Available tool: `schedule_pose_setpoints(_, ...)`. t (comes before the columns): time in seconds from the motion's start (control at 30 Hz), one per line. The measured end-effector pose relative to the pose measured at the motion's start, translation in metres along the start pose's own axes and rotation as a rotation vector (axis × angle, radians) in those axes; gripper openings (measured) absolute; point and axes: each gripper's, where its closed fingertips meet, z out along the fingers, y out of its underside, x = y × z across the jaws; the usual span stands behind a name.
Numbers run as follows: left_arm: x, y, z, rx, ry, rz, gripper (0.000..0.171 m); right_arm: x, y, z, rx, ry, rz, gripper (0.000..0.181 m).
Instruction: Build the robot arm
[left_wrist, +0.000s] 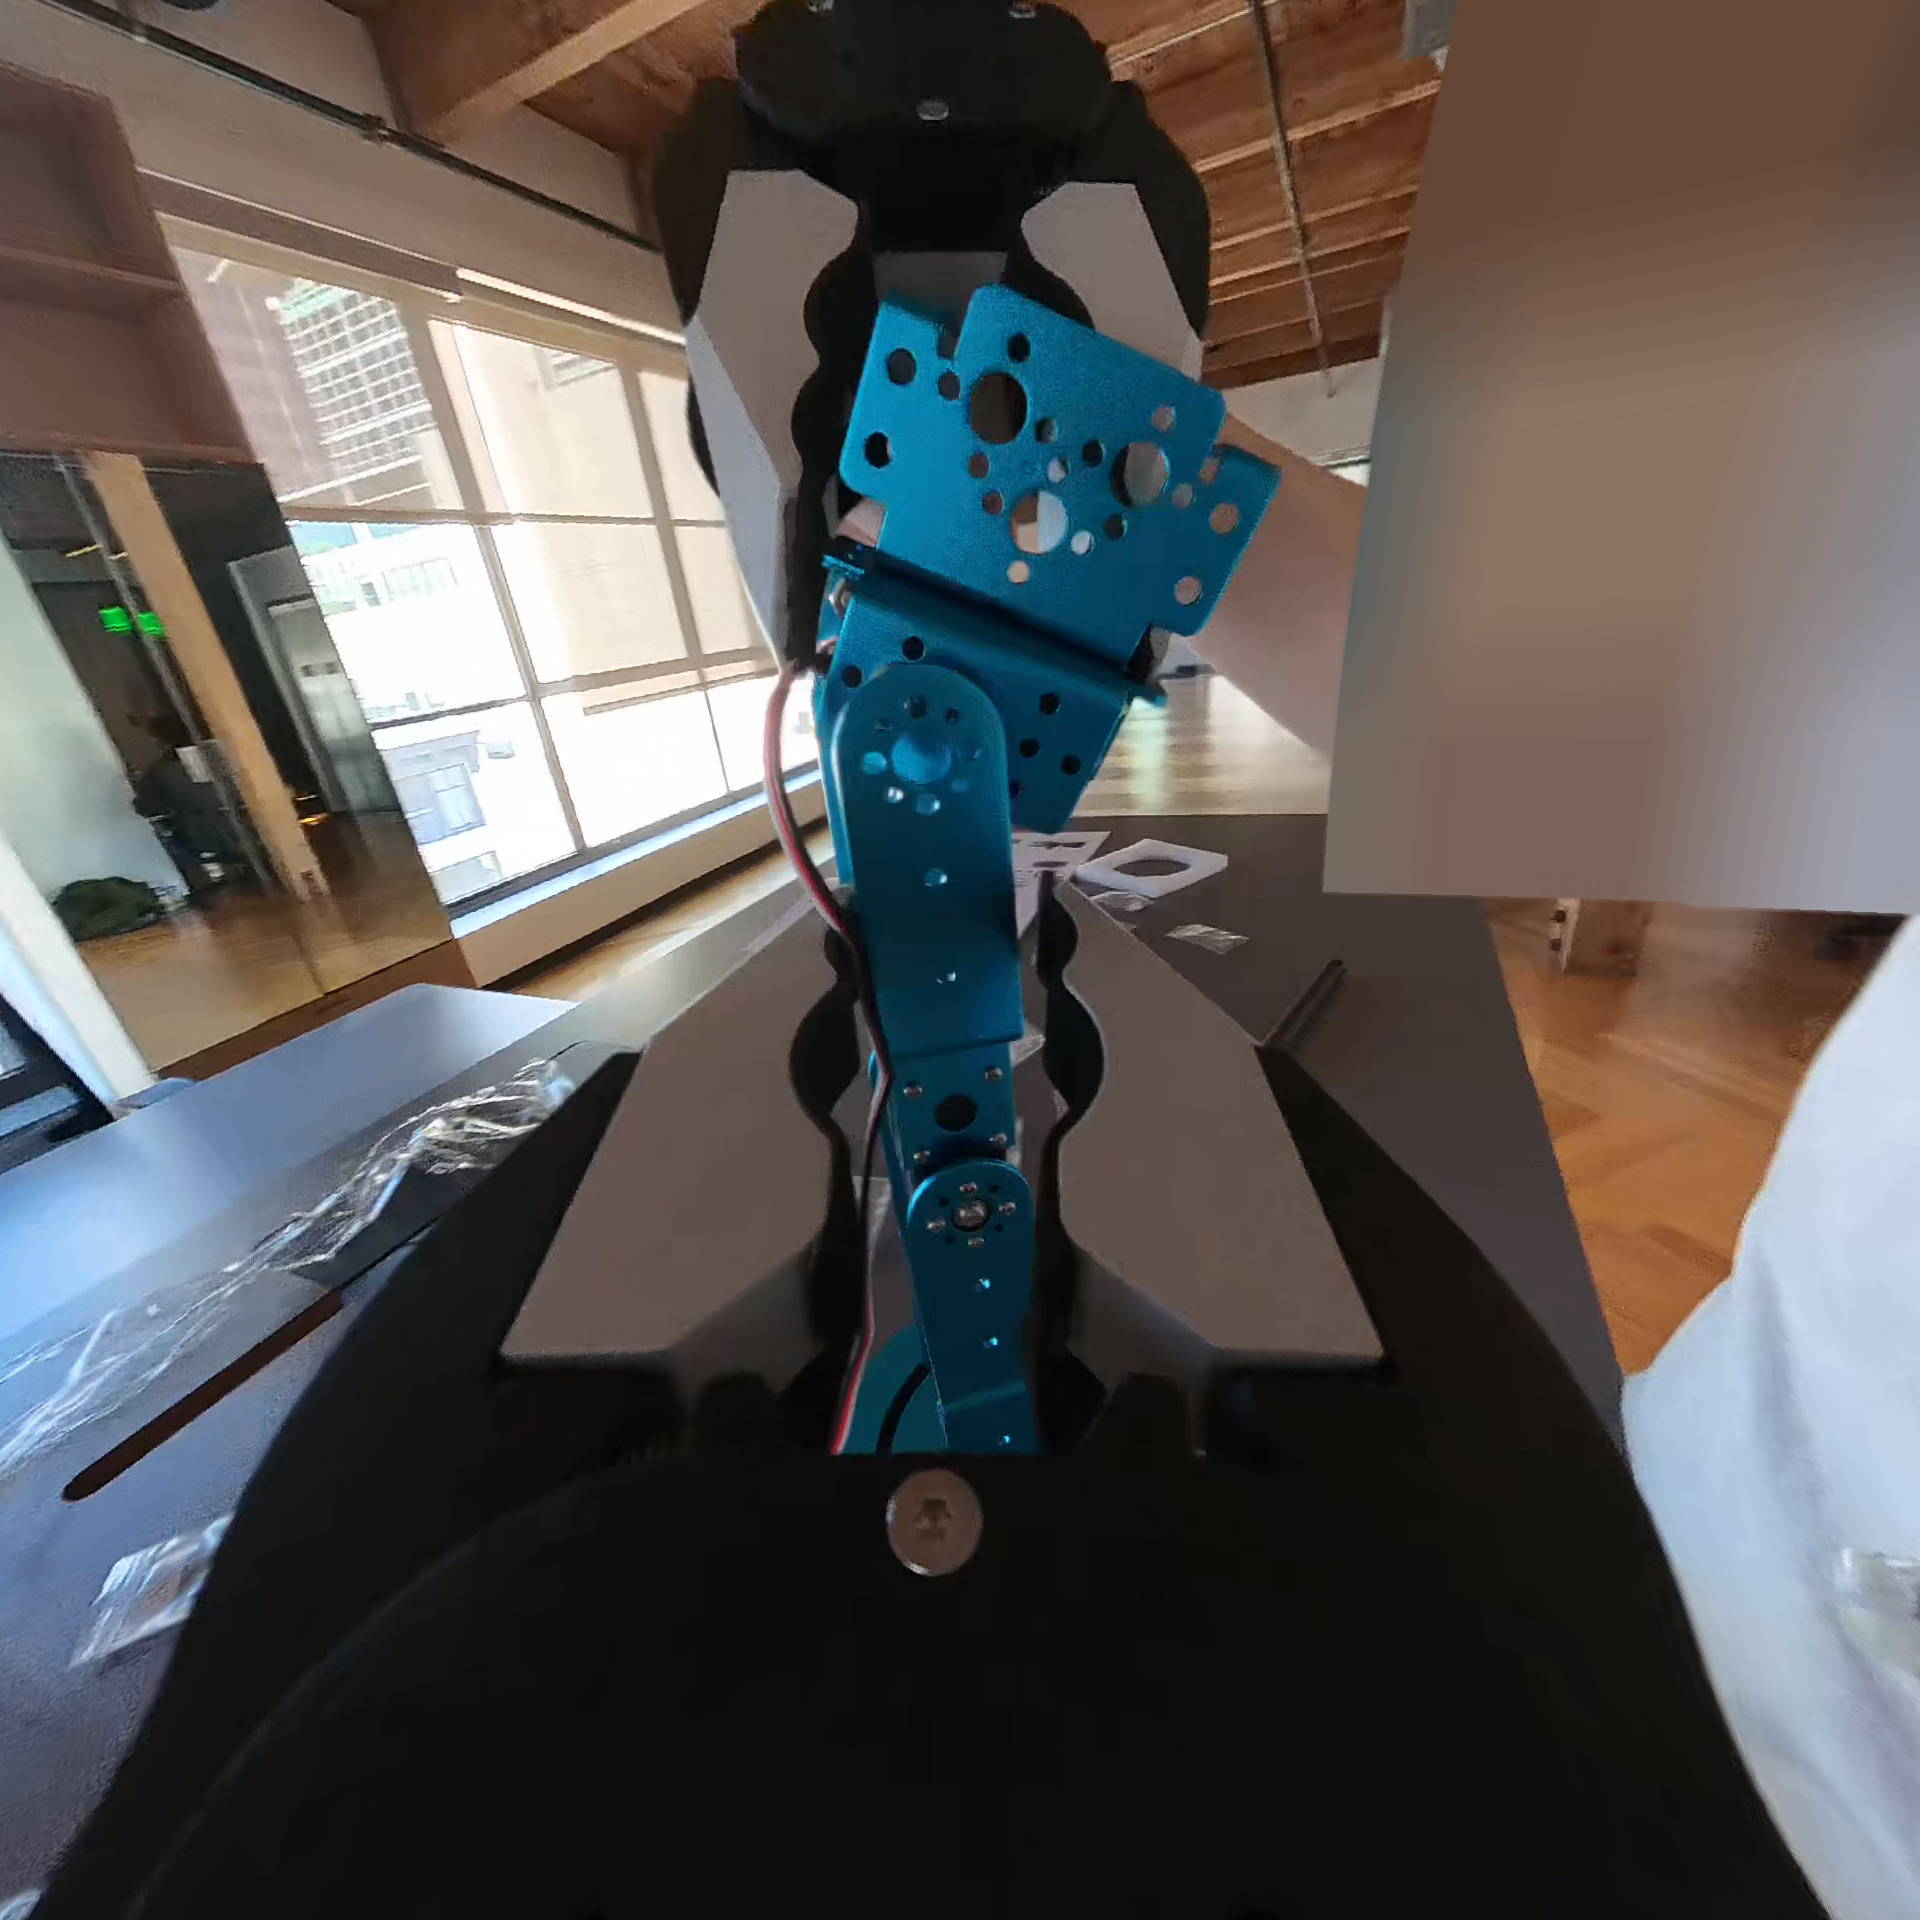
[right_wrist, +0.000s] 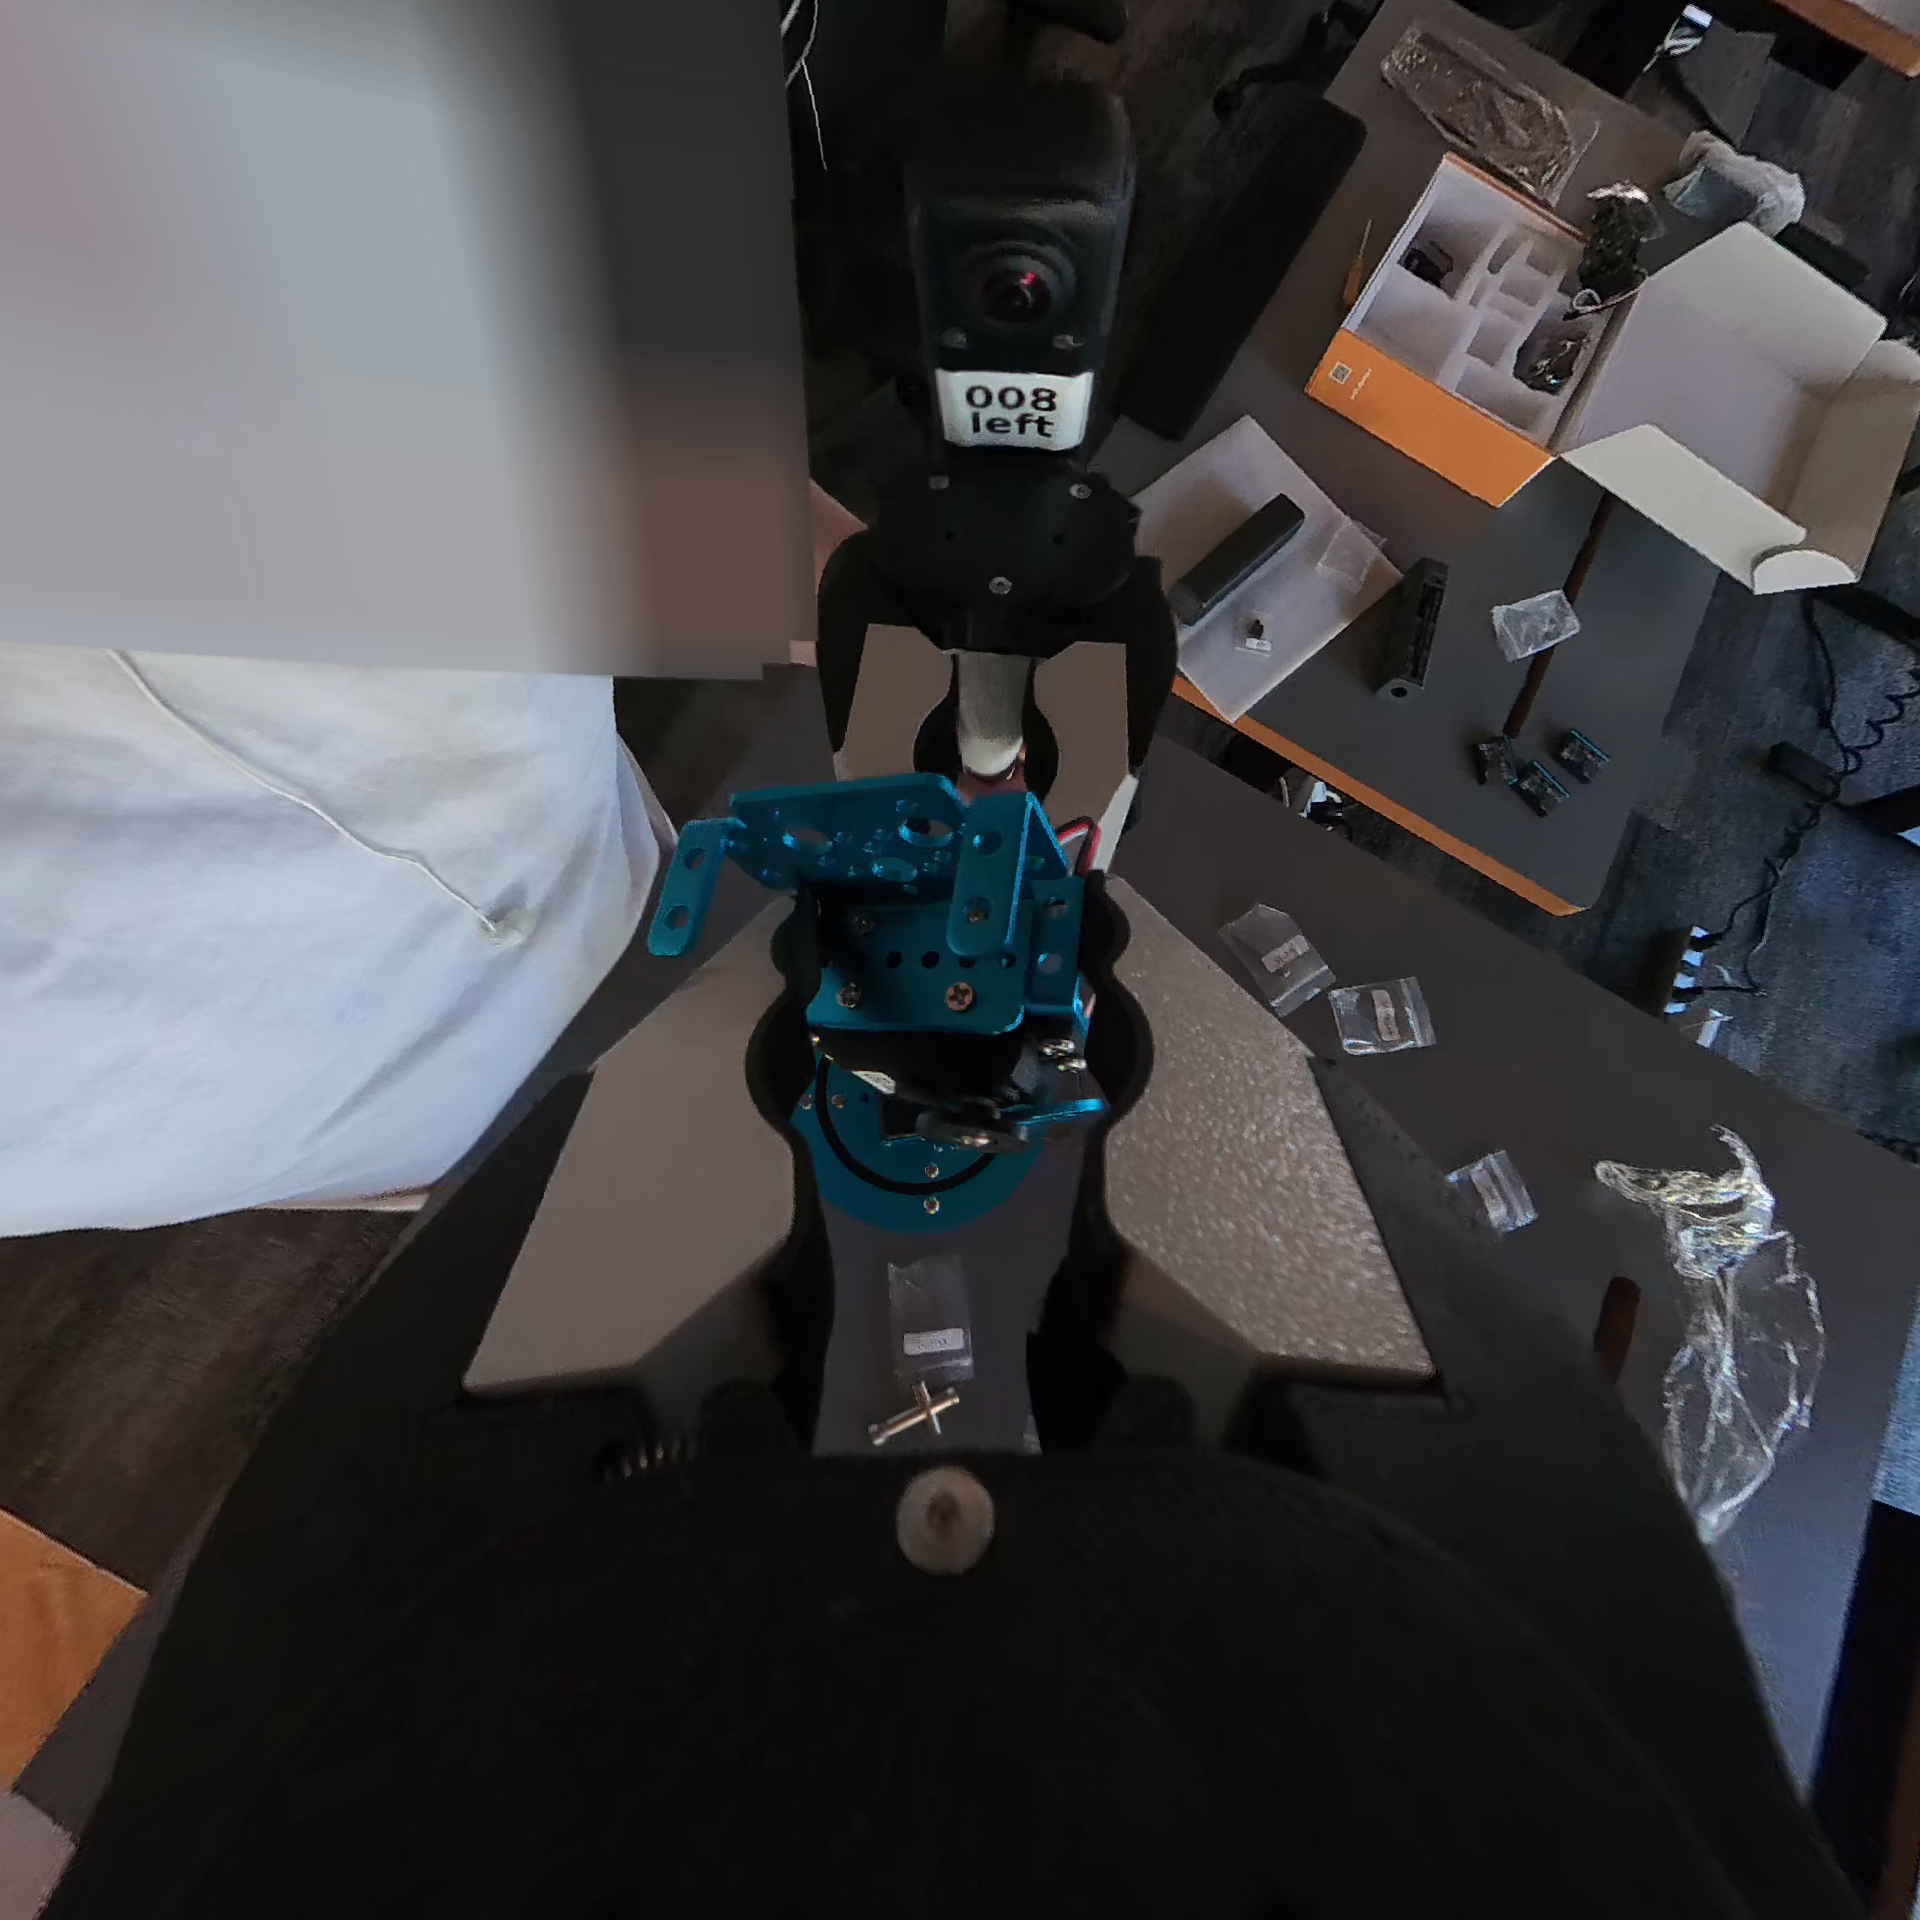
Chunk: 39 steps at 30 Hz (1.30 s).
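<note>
A person's white sleeve (right_wrist: 260, 935) fills the left side of the right wrist view. At centre, a blue metal robot arm (left_wrist: 935, 935), built of perforated brackets with red and black wires, is held in the air above the dark bench (right_wrist: 1558, 1101). The left tongs (left_wrist: 940, 1039) pinch its lower section; the right tongs (right_wrist: 940, 997) pinch its bracketed end, the two facing each other. To the right, small clear bags (right_wrist: 1382, 1013) and crumpled plastic wrap (right_wrist: 1735, 1320) lie on the bench, with an open orange-and-white box (right_wrist: 1496, 343) on a farther bench.
</note>
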Motion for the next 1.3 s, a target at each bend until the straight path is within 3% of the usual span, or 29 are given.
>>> schedule_pose_setpoints(0.13,0.003,-0.003,0.0,0.04,0.087,-0.031,0.023,-0.003,0.006,0.001,-0.087,-0.026,-0.035,0.051)
schedule_pose_setpoints(0.33,-0.001,-0.005,0.0,0.081,0.098,-0.037,0.031,-0.004,0.006,0.004,-0.167,-0.096,-0.055,0.051)
schedule_pose_setpoints(0.43,-0.011,-0.007,0.0,0.082,0.036,-0.034,0.056,-0.006,0.005,0.005,-0.229,-0.122,-0.066,0.051)
schedule_pose_setpoints(0.5,-0.013,-0.01,-0.002,0.085,0.005,0.014,0.064,-0.007,0.002,0.006,-0.241,-0.14,-0.068,0.052)
schedule_pose_setpoints(0.67,-0.006,-0.014,-0.003,0.069,-0.053,0.169,0.047,-0.006,0.003,0.003,-0.223,-0.141,-0.054,0.051)
schedule_pose_setpoints(0.73,0.0,-0.013,-0.004,0.052,-0.009,0.207,0.063,-0.003,0.005,0.002,-0.213,-0.121,-0.067,0.052)
schedule_pose_setpoints(0.87,0.004,-0.026,-0.007,0.092,0.063,0.131,0.058,-0.003,0.005,0.004,-0.186,-0.128,-0.068,0.051)
schedule_pose_setpoints(1.13,-0.005,-0.022,0.004,0.053,-0.213,0.251,0.049,-0.002,0.007,0.004,-0.129,-0.122,-0.061,0.051)
schedule_pose_setpoints(1.3,-0.004,-0.023,0.005,0.076,-0.255,0.194,0.046,-0.002,0.002,0.005,-0.082,-0.111,-0.059,0.052)
